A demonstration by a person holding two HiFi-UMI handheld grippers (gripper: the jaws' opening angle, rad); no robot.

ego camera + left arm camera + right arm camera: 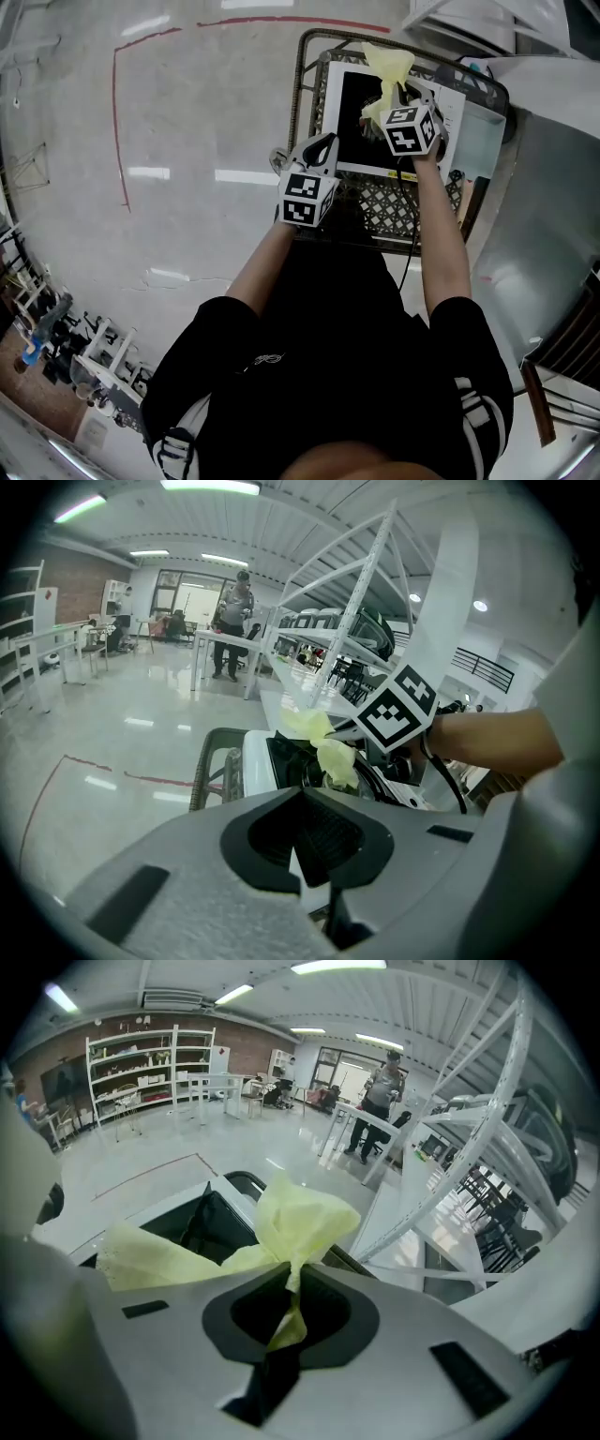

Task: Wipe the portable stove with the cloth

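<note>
Head view: one portable stove [354, 117], one yellow cloth [386, 67]. The right hand-held gripper [389, 101] is clamped on the cloth, the left hand-held gripper [317, 155] is pinched together and empty, and both partly hide the stove.

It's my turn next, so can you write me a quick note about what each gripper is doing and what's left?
Right gripper: fingers shut on the yellow cloth, over the portable stove.
Left gripper: shut, empty, at the stove's near edge.
The stove sits on a wire cart.
Done: cloth is gripped.
Left: wipe the stove; can't tell how much is wiped.
</note>
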